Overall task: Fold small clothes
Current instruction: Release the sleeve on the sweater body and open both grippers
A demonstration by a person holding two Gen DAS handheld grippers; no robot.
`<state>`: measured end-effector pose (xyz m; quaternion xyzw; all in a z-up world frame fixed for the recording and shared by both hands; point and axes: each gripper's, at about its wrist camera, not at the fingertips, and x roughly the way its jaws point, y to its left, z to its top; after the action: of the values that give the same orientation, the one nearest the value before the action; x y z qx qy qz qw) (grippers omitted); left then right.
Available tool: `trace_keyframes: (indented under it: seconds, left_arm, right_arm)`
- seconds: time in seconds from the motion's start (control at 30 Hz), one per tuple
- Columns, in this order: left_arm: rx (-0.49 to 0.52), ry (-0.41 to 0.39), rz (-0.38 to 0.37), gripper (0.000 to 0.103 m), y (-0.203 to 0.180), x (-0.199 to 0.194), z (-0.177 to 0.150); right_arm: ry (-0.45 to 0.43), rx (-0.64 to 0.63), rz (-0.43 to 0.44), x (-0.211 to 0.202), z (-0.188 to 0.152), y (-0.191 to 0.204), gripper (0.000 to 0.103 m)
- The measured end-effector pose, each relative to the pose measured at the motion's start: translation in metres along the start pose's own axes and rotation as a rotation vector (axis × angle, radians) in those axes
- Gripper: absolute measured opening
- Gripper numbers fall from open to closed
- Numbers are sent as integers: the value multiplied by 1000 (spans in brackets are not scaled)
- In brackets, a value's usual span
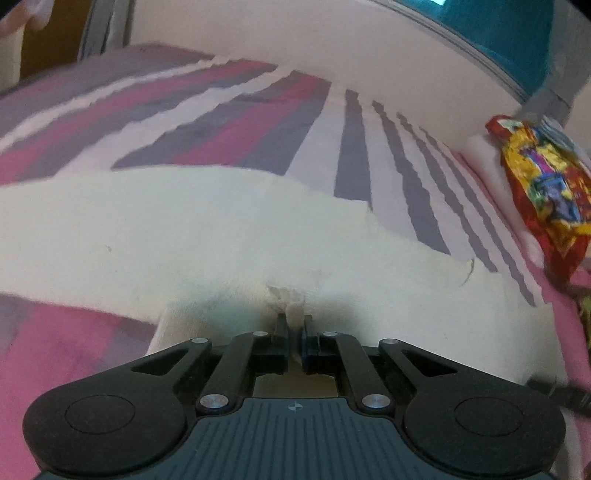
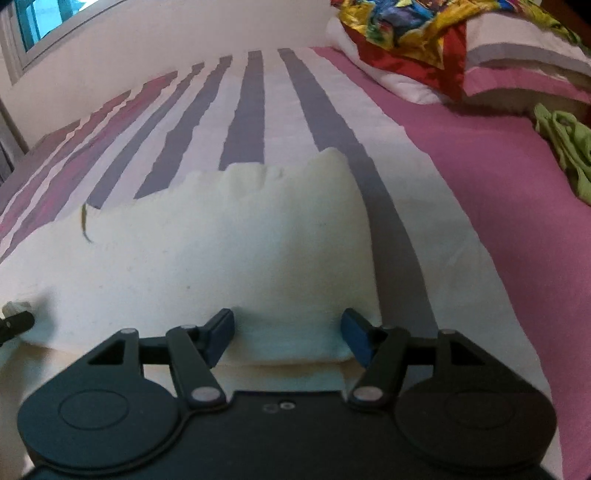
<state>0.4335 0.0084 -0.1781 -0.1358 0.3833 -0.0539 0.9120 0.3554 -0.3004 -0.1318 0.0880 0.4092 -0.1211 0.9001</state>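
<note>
Left gripper (image 1: 294, 325): jaws pinched shut on a small tuft at the near edge of the cream garment (image 1: 184, 229), which lies flat on the striped bedsheet (image 2: 280, 122).

Right gripper (image 2: 288, 334): jaws spread wide, straddling the near hem, gripping nothing.

Risk: the thin one-sided pinch may slip, or a lift may skew the fold. Beyond, the green cloth (image 2: 565, 147) and colourful fabric (image 2: 406, 26) lie well apart.

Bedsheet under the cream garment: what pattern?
Bedsheet: grey and magenta stripes on white, with a solid pink band. Clearest in right wrist view.
</note>
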Motion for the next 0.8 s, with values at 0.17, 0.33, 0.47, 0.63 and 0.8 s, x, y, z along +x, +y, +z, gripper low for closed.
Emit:
trace_keyframes:
  seconds: [0.17,0.33,0.47,0.63,0.8]
  left_arm:
    - [-46,42,0,15,13,-8,2]
    - [-97,32,13,80,33,-38,-6]
    - [-79,30,46,87,38,-50,-9]
    - [-119,78,58,86,62,-59,-13]
    - [-157,68,65,86,92,-78,-15]
  right_arm:
    - [21,-57,-57,17,0,9,67]
    - [-3,-76,-92,6,2,12,66]
    - [-1,-152,-138,12,-13,23,70]
    - [-55,-153,-122,-8,-17,52,66]
    - [-14,-167,-47,-2,-24,89,64]
